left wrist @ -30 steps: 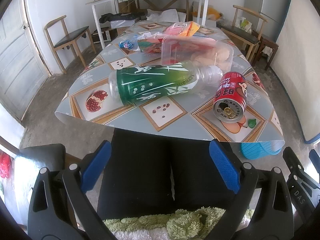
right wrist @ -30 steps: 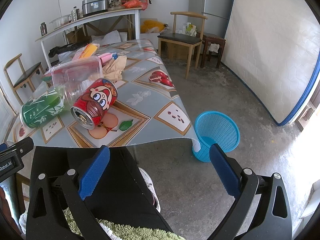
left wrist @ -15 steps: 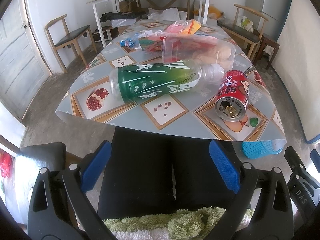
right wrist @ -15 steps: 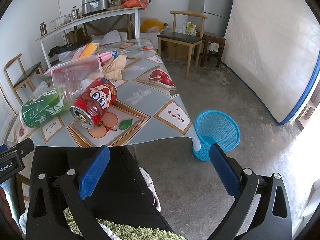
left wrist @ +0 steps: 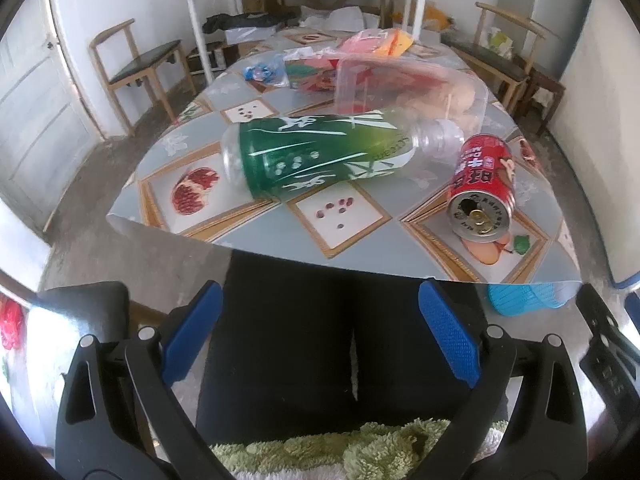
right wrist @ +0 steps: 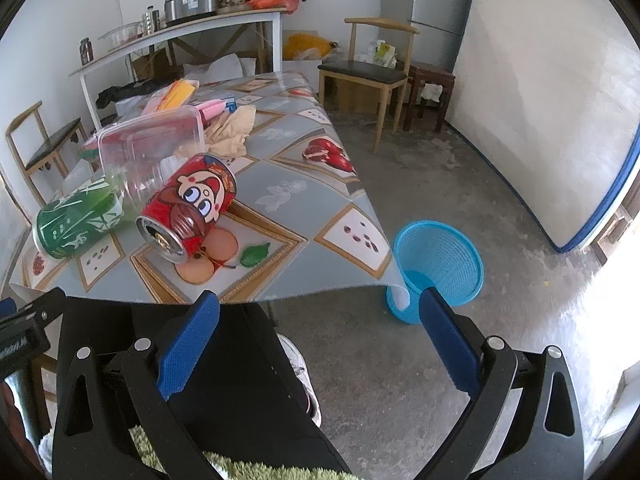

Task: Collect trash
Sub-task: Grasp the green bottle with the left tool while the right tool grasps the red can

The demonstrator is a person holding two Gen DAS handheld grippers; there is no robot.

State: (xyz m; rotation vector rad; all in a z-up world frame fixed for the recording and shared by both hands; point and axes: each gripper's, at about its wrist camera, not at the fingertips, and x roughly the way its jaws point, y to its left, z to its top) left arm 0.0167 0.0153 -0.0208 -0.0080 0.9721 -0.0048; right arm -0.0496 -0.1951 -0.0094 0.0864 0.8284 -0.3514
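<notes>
1. green-labelled clear plastic bottle (left wrist: 320,152) lies on its side near the front edge of the table (left wrist: 280,236), long axis running across the table: base toward the left, clear neck toward the right.
2. red metal can (left wrist: 482,190) lies on its side just beside the bottle's neck, its silver opened top facing the near table edge and its length running away from that edge; a cartoon face shows on its side in the right wrist view (right wrist: 188,208).
3. clear plastic box (left wrist: 408,88), thin-walled and rectangular, sits behind both, with crumpled tan paper (right wrist: 232,132) and bright wrappers beyond.
4. glossy patterned cloth covers the table; its front edge hangs over the person's dark-clad lap (left wrist: 344,352).
5. blue mesh basket (right wrist: 438,268), round and flared, stands on bare concrete floor off the table's right corner, with open floor around it.
6. left gripper (left wrist: 320,344) and right gripper (right wrist: 320,344) both hang below the table edge, blue-padded jaws spread wide, gripping nothing.
</notes>
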